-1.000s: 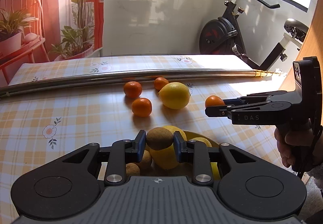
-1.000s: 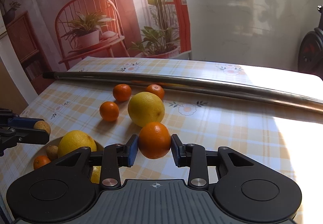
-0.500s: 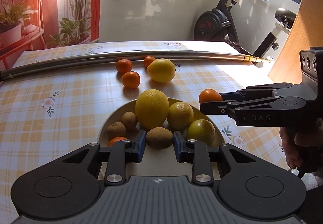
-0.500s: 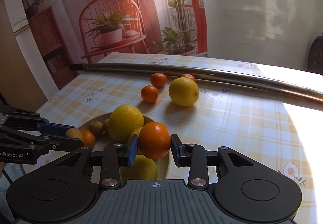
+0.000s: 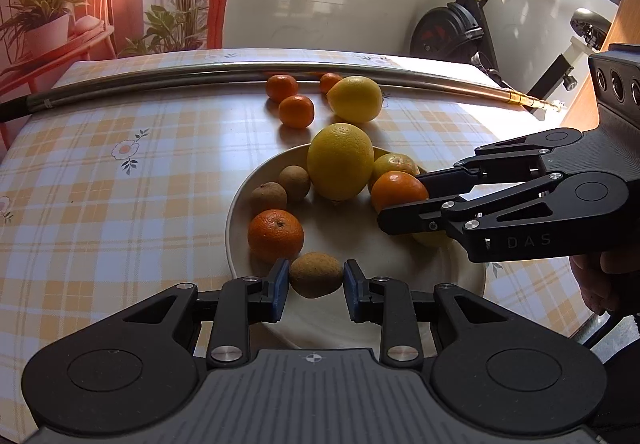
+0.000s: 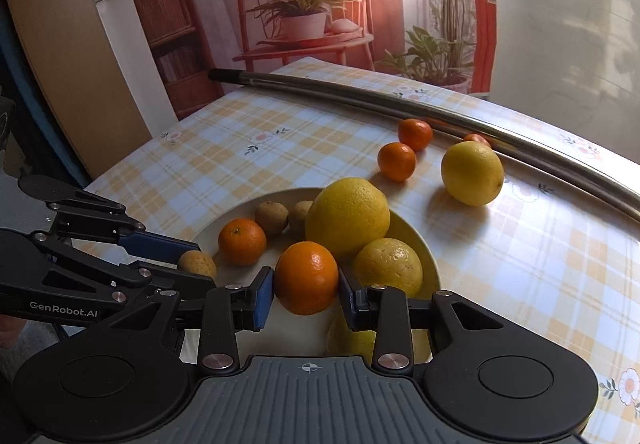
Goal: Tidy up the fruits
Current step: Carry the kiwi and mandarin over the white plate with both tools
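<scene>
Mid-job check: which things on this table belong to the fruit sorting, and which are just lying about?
Job:
plate
brown fruit in left gripper
orange in right gripper
big lemon on plate
loose lemon and three mandarins on the tablecloth

Lying about:
metal pole
exercise bike

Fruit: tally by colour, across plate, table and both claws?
Orange citrus: 5 (3 on tablecloth, 1 on plate, 1 in right claw)
Yellow citrus: 4 (3 on plate, 1 on tablecloth)
Small brown fruit: 3 (2 on plate, 1 in left claw)
Total: 12
</scene>
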The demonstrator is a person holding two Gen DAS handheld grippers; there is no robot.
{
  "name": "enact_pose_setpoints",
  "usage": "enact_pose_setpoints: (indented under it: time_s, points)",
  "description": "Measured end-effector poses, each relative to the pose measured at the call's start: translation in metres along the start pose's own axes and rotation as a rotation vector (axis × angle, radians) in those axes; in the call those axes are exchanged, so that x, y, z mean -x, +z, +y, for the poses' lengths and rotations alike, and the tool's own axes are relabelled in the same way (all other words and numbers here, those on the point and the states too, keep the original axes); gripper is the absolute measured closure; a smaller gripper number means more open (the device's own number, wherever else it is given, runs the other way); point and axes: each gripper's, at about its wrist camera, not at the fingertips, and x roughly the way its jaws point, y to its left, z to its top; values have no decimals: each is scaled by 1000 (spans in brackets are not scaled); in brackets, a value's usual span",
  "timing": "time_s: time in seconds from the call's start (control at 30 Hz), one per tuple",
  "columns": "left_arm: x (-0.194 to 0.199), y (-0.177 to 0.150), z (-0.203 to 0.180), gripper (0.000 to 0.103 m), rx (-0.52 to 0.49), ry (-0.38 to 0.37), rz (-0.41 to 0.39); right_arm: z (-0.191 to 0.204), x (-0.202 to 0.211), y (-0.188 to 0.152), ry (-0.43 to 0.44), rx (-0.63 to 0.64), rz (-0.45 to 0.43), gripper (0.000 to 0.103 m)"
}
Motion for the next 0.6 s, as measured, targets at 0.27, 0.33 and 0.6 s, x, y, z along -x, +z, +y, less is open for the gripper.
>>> enact_pose_setpoints:
  time_s: [0.27,0.33,0.6]
  points:
    - [-6,-2,6,72,-8,38,10,5,-24,9,48,33,44,71]
    - [-6,-3,6,72,-13,45,9,3,-30,10,64,16,52,71]
    - [-6,-4,2,72,-38,59,3,-3,-44,10,95,-27,69,71]
